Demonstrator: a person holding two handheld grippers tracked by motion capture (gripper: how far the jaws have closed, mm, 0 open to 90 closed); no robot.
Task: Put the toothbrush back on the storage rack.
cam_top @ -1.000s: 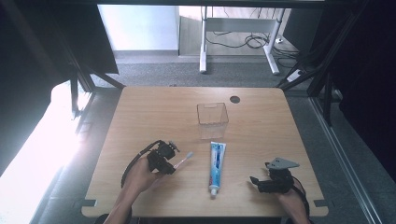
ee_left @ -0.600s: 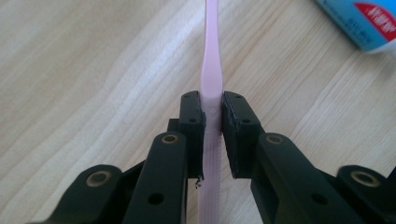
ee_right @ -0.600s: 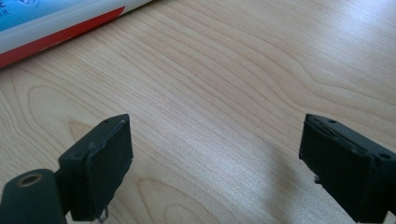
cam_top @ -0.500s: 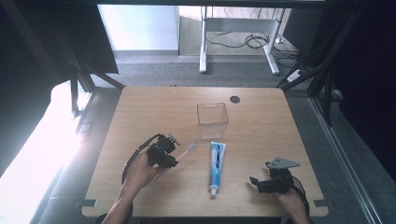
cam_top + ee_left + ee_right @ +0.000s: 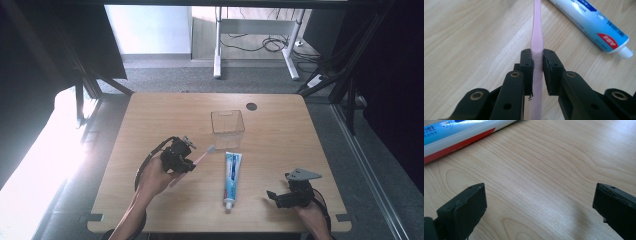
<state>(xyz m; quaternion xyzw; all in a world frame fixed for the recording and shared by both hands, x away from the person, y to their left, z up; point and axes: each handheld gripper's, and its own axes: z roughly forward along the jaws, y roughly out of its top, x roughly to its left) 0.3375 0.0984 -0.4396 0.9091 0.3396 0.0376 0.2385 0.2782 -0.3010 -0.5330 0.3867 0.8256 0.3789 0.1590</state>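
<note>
clamping a slim pink plastic toothbrush point(image 5: 536, 37), the left gripper point(image 5: 186, 155) hangs above the worktop's point(image 5: 150, 120) left half; the right gripper point(image 5: 274, 196), near the front-right corner, has just been opening its jaws wide on nothing.

Clear bin point(image 5: 227, 122), toothpaste tube point(image 5: 232, 176), table point(image 5: 150, 115)

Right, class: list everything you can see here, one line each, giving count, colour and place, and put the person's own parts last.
Pink plastic toothbrush: one, pink, clamped between the left gripper's jaws, head pointing toward the box.
Blue-and-white toothpaste tube: one, blue and white with a white cap, lying on the table between the two grippers.
Clear plastic box: one, transparent, mid-table beyond the tube.
Light wooden table: one, pale wood, with a dark round hole near its far edge.
Left gripper: one, black, shut on the toothbrush handle.
Right gripper: one, black, jaws wide apart over bare table, having just been opening.
Forearms: two, entering from the bottom of the high view.
</note>
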